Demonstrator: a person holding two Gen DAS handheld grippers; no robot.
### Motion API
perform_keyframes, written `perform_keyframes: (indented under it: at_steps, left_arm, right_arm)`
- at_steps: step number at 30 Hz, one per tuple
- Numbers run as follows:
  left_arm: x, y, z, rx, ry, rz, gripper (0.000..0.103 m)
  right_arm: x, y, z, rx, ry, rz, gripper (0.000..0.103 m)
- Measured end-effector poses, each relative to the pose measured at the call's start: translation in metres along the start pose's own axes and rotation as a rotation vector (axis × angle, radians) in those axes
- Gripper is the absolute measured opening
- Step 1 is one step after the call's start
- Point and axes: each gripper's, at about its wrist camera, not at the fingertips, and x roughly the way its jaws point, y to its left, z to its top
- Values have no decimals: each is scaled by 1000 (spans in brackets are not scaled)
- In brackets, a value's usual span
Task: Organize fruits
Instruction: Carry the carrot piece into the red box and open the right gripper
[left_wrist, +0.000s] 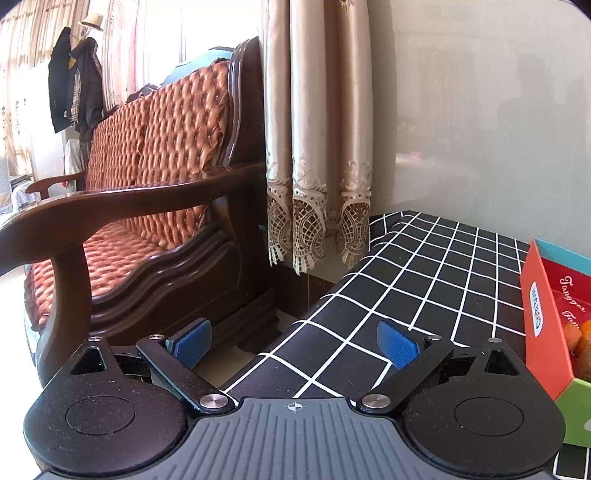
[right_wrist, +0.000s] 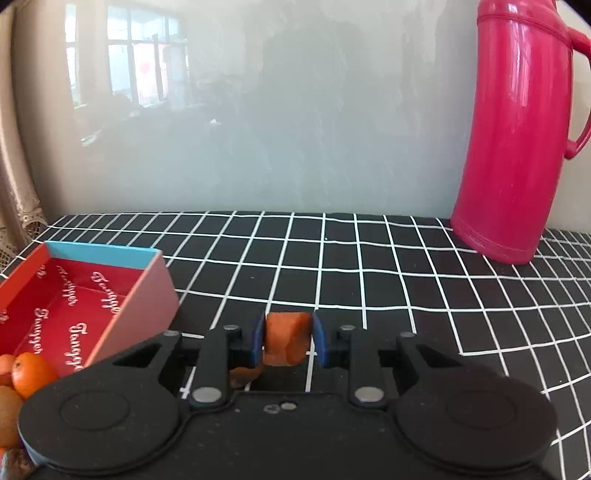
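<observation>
My right gripper (right_wrist: 288, 341) is shut on an orange fruit piece (right_wrist: 286, 338), held just above the black checked tablecloth (right_wrist: 332, 266). To its left stands an open red box (right_wrist: 74, 306) with white script lettering; small oranges (right_wrist: 31, 373) and a brownish fruit (right_wrist: 7, 413) lie at its near end. My left gripper (left_wrist: 295, 343) is open and empty over the table's left edge. The same box (left_wrist: 543, 314) is at its right, with orange fruit (left_wrist: 583, 339) inside.
A tall pink thermos jug (right_wrist: 517, 129) stands at the back right of the table against a glossy pale wall. A wooden sofa with orange quilted cushions (left_wrist: 147, 166) and a beige lace-edged curtain (left_wrist: 317, 147) are left of the table.
</observation>
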Motion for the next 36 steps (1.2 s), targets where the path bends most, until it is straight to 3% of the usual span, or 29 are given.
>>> perform_keyframes:
  at_steps: [11, 20, 21, 23, 24, 25, 29, 33, 36]
  left_arm:
    - [-16, 0, 7, -21, -22, -11, 96]
    - [-29, -3, 10, 4, -34, -14, 97]
    - [-29, -3, 10, 4, -34, -12, 97]
    - [-29, -4, 10, 4, -33, -9, 97]
    - [-29, -4, 10, 7, -29, -10, 97]
    - [-30, -6, 9, 11, -28, -11, 97]
    - [-33, -10, 11, 12, -33, -28, 97]
    - [-38, -18, 13, 12, -44, -54, 100]
    - [-45, -28, 14, 17, -57, -80, 102]
  right_arm:
    - [-68, 40, 4, -77, -92, 134, 26]
    - [-79, 92, -4, -185, -112, 258, 26]
    - [-77, 98, -6, -202, -104, 275, 28]
    - [-77, 103, -10, -223, -117, 257, 41]
    - [-79, 101, -11, -220, -132, 242, 56]
    - [-82, 97, -9, -207, -149, 239, 64]
    - [-88, 69, 1, -149, -190, 183, 66]
    - [-93, 20, 6, -13, -207, 108, 82]
    - [-97, -18, 6, 91, -196, 87, 83]
